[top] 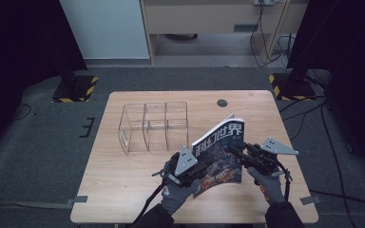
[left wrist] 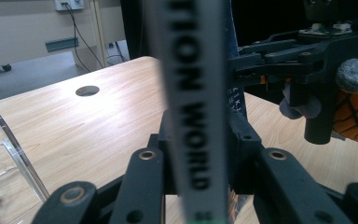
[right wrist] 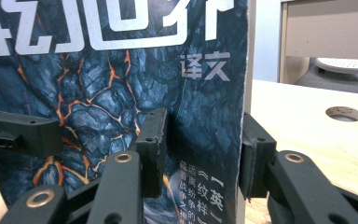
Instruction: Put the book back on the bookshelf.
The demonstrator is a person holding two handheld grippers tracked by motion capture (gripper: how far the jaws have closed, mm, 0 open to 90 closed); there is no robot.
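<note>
A magazine [top: 218, 142] with a dark lava-pattern cover and white title characters stands tilted on the wooden table [top: 123, 190], between my two grippers. My left gripper [top: 198, 172] grips it low at the spine. In the left gripper view the white spine [left wrist: 193, 93], printed "WORLD", fills the gap between the left gripper [left wrist: 200, 140] jaws. My right gripper [top: 235, 152] holds the magazine's right edge. In the right gripper view one jaw of the right gripper [right wrist: 203, 154] lies on the cover [right wrist: 98, 70] and the other sits behind the page edge.
A clear plastic organizer [top: 154, 126] with several compartments stands on the table's far left half, its wall [left wrist: 4, 154] close to the left gripper. A round cable hole [top: 222, 103] lies near the far edge. Stands with striped bases flank the table.
</note>
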